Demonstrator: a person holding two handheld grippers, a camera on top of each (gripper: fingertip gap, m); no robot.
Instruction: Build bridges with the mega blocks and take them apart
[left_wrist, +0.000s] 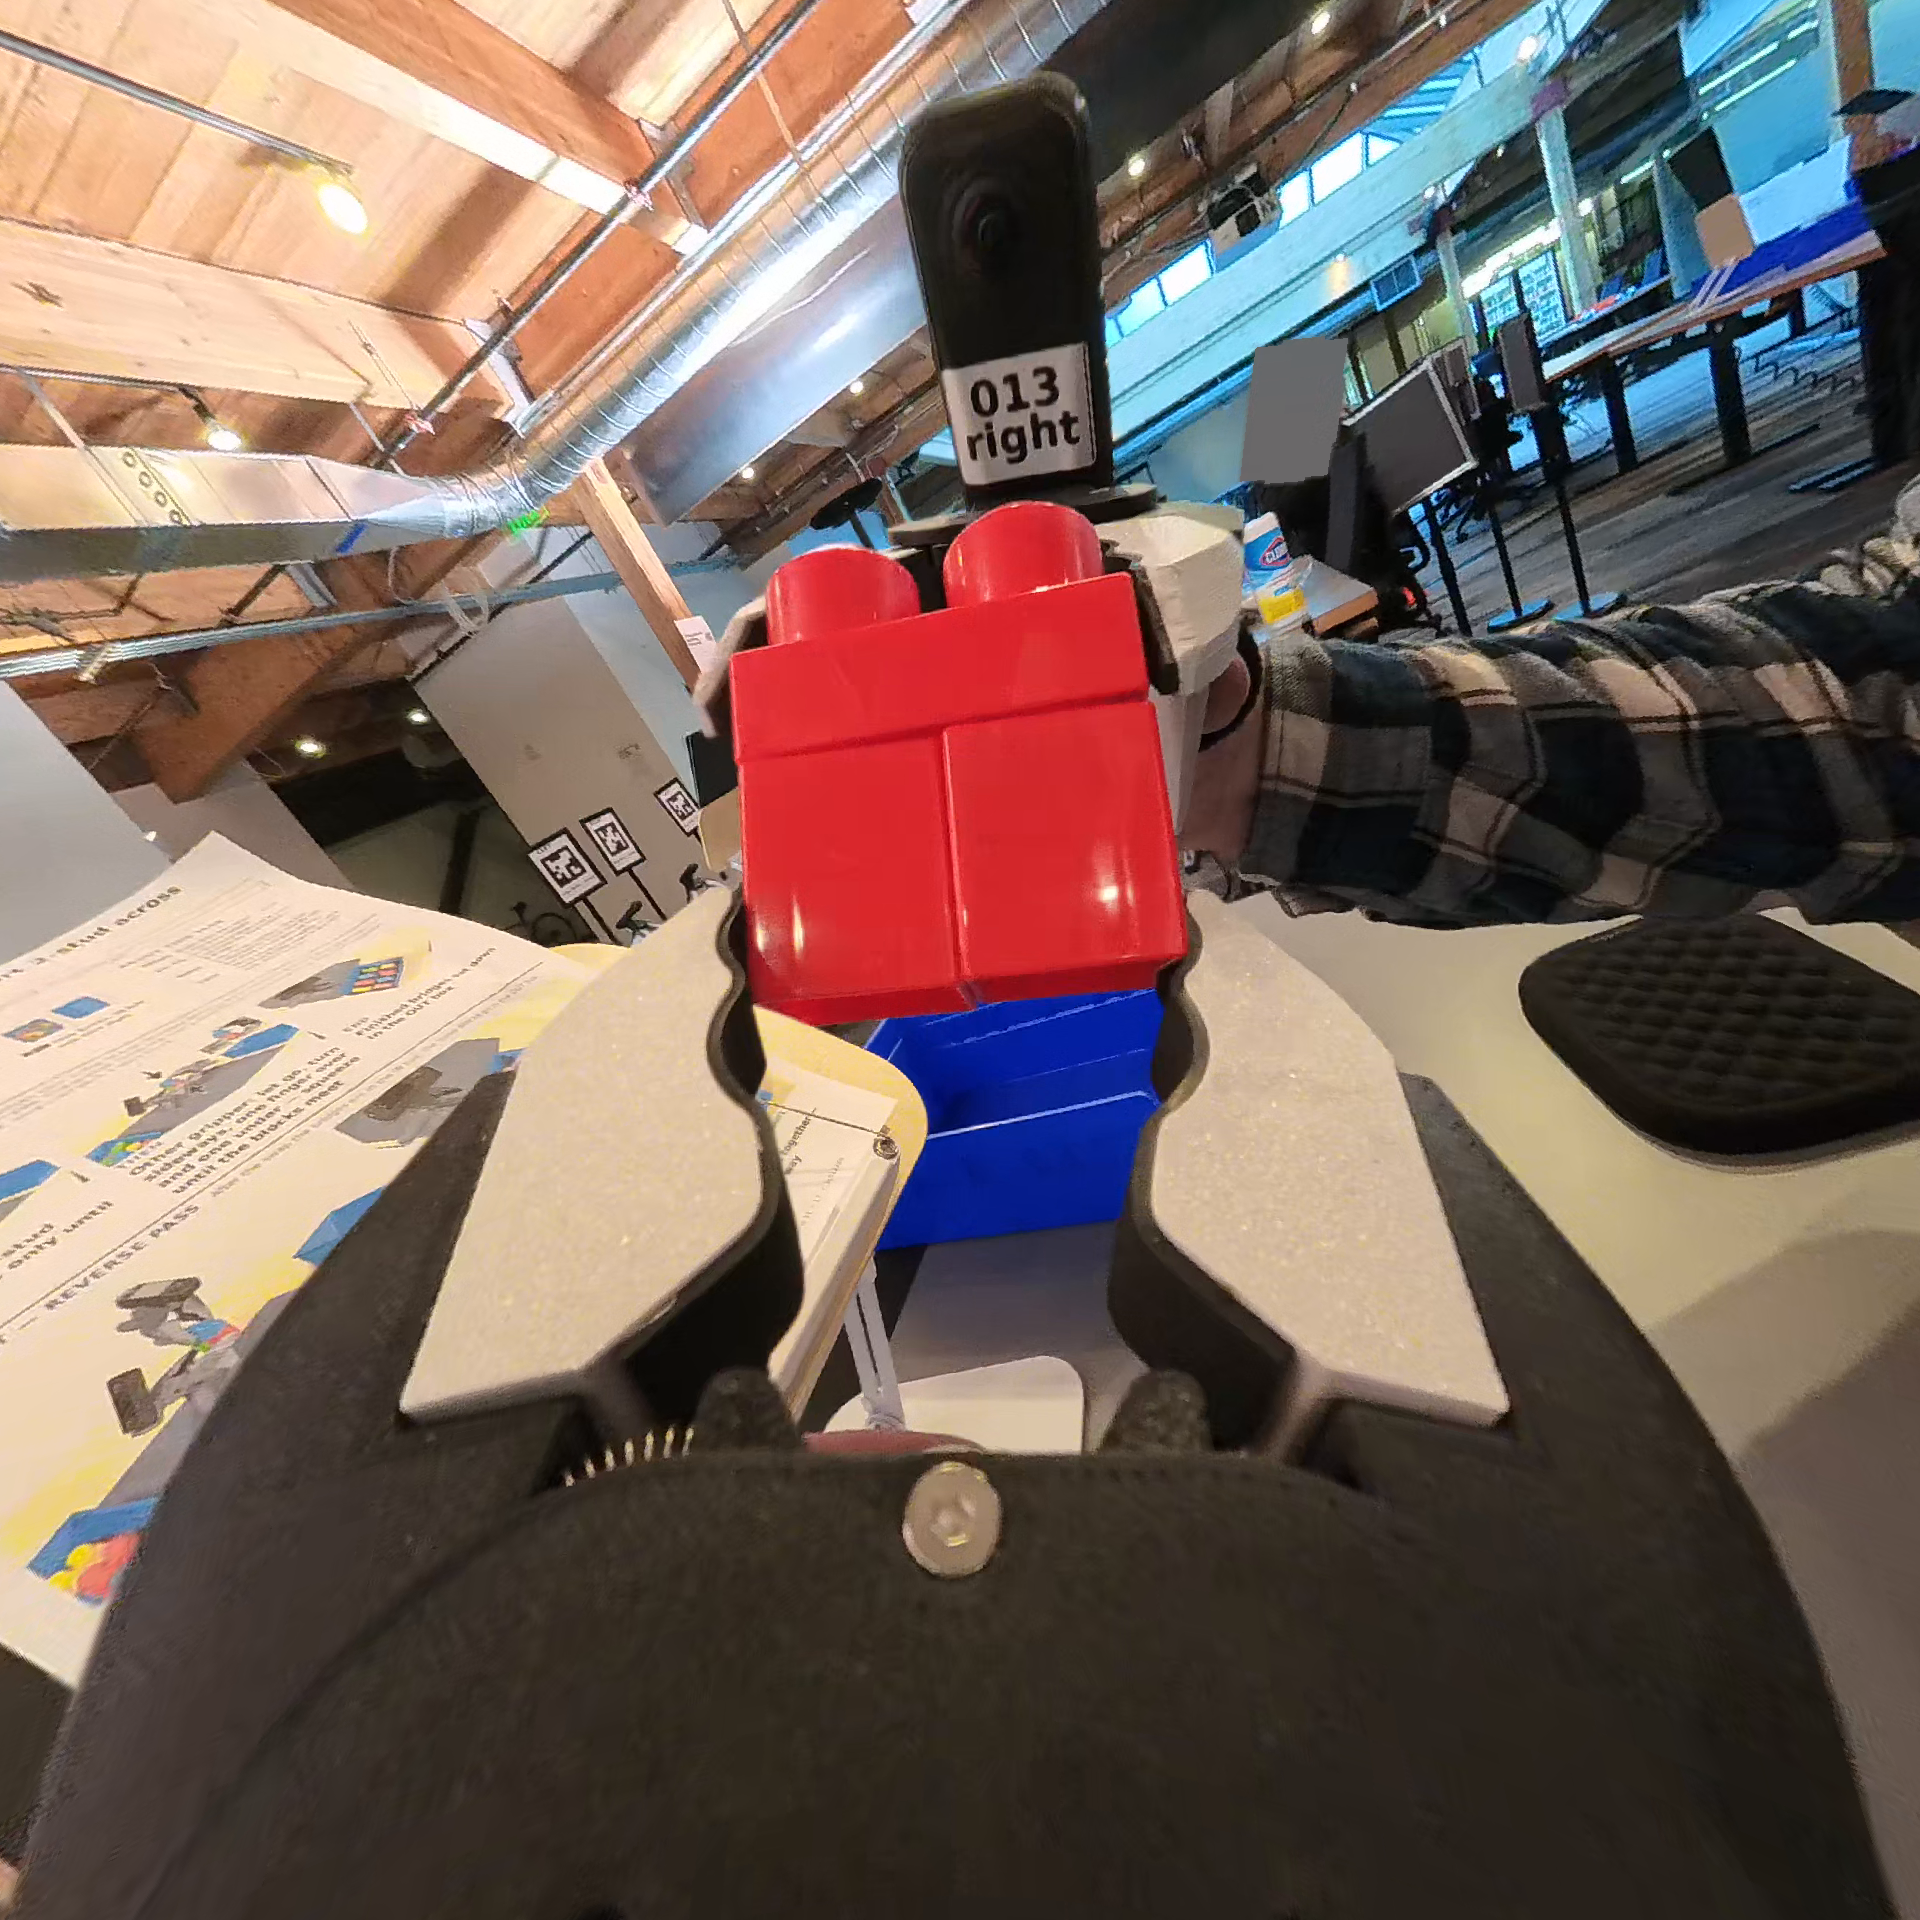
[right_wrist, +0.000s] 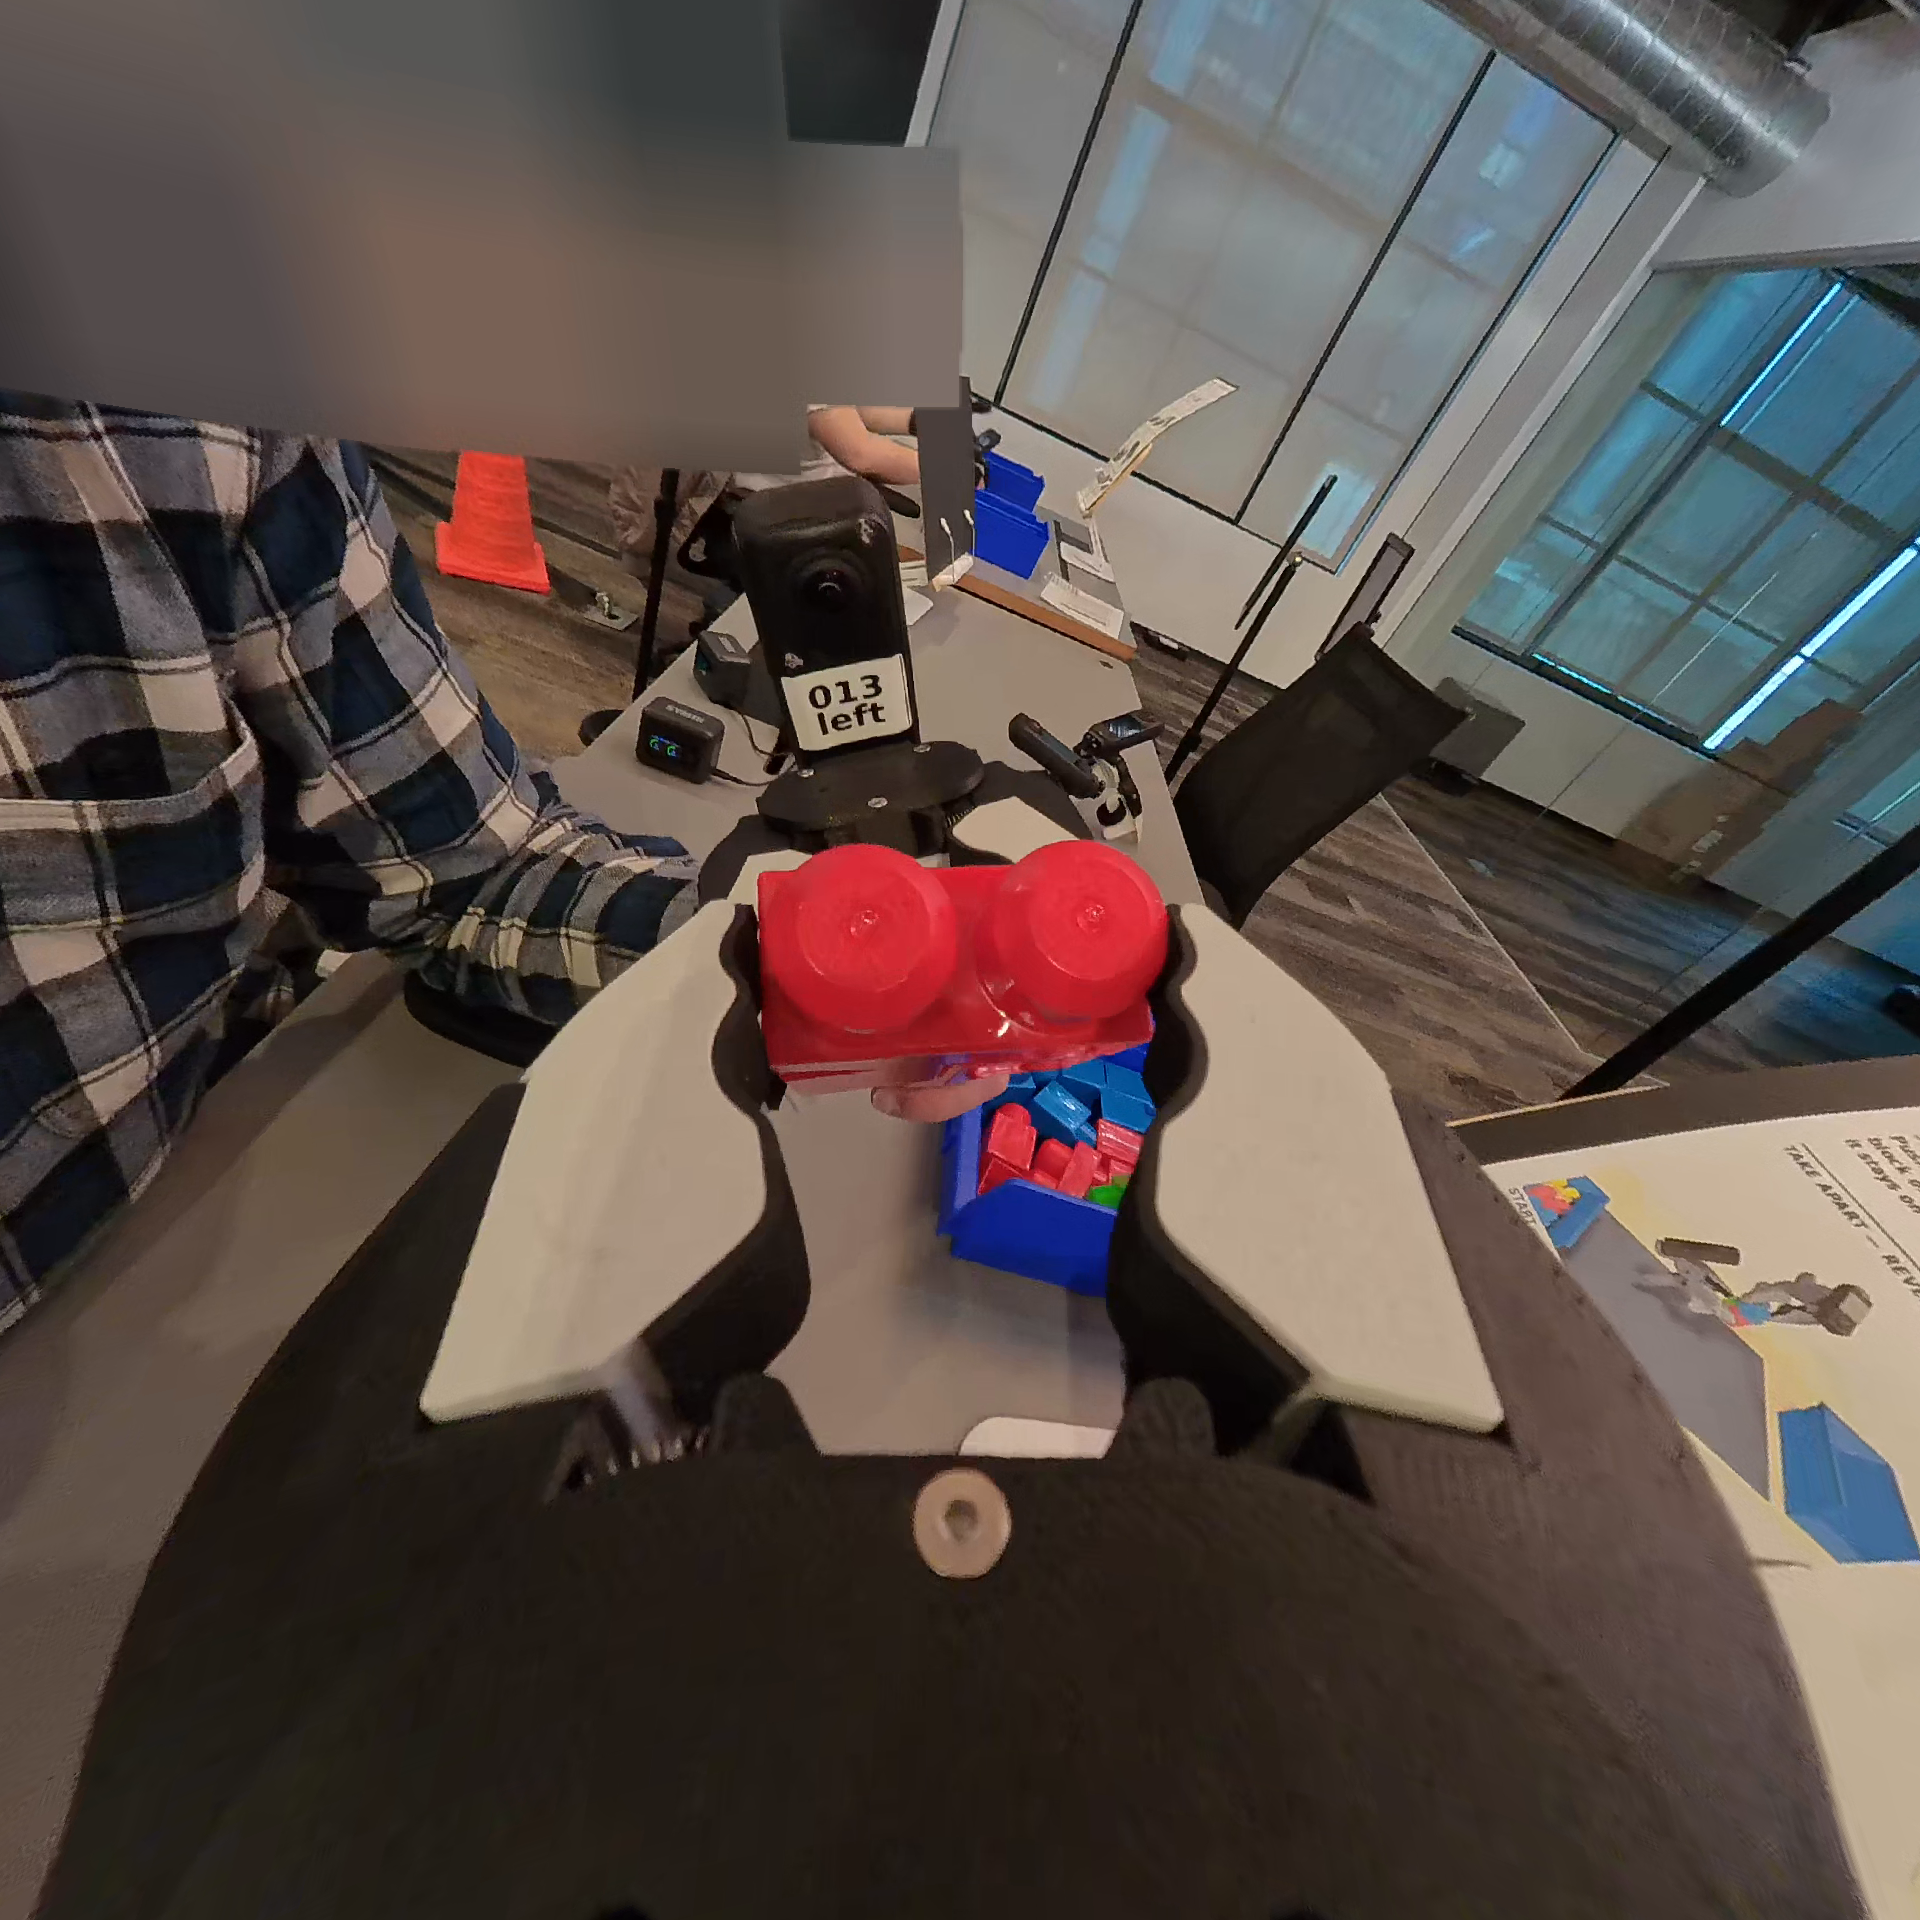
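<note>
Red block stack (left_wrist: 961, 821) held in the air between both grippers, left gripper (left_wrist: 961, 966) clamped on its two lower blocks, right gripper (right_wrist: 956, 987) clamped on the top brick – studs face-on only in right view, blue bin (right_wrist: 1023, 1226) of loose blocks below, closed bin wall in left view.

White printed label (left_wrist: 1023, 424) on one black camera (left_wrist: 997, 239), another label (right_wrist: 847, 707) on the other; instruction sheet (left_wrist: 208, 1091) bears print, seemingly captions.

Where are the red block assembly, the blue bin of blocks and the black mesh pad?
red block assembly (left_wrist: 956, 821), left wrist view, on the seam between its two lower blocks.
blue bin (right_wrist: 1023, 1242), right wrist view, on its near outer wall.
black mesh pad (left_wrist: 1725, 1029), left wrist view, on its textured top.
</note>
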